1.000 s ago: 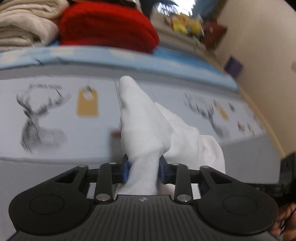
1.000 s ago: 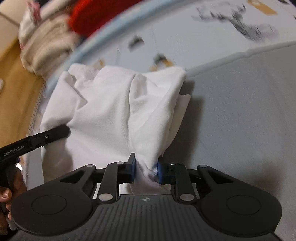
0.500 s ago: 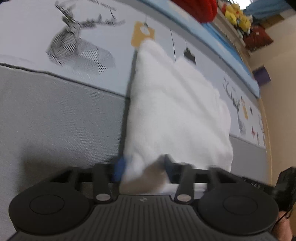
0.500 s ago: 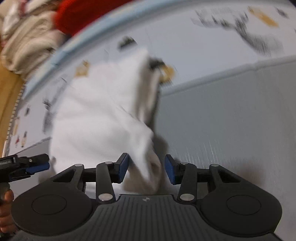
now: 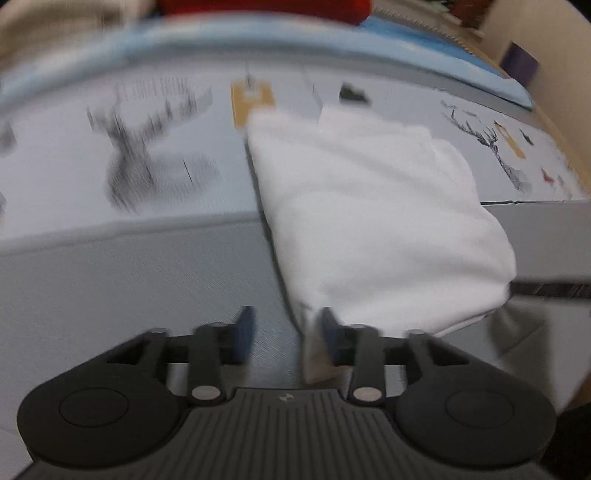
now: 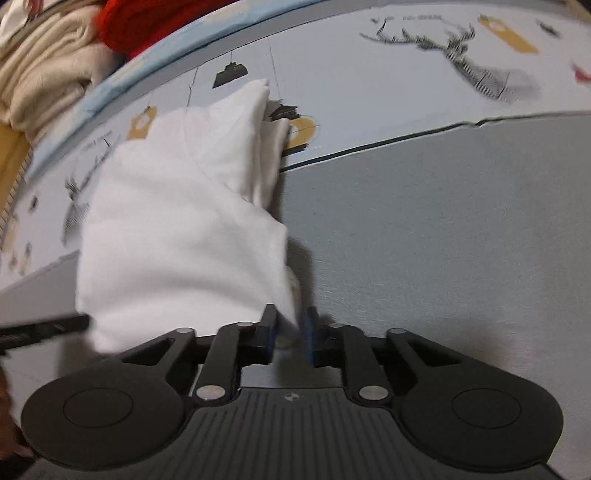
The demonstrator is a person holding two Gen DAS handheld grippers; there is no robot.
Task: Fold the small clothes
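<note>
White cloth [image 5: 373, 218] lay folded on the bed, straddling the seam where the grey sheet [image 5: 110, 295] met the deer-print cover [image 5: 155, 155]. From my left gripper [image 5: 286, 332], the cloth spread from about twelve o'clock out to two, its near corner drooping against the inner face of my right-hand pad [image 5: 328, 328] while the left-hand pad stood clear of it. Those jaws were spread wide, with bare grey sheet showing in the gap, so that gripper held nothing. From my right gripper [image 6: 288, 328], the cloth [image 6: 177, 221] filled the view from ten to twelve o'clock, a loose layer folded over along its right edge. Its near corner hung down into the narrow gap between my pads; the jaws were not fully clenched, and blur kept me from telling whether they pinched the fabric or merely flanked it. At nine o'clock in that view a dark finger of the other gripper [image 6: 44, 328] lay at the cloth's left edge. Far off at eleven, beige blankets [image 6: 40, 74] and something red [image 6: 147, 22] were piled beyond a blue edge.
</note>
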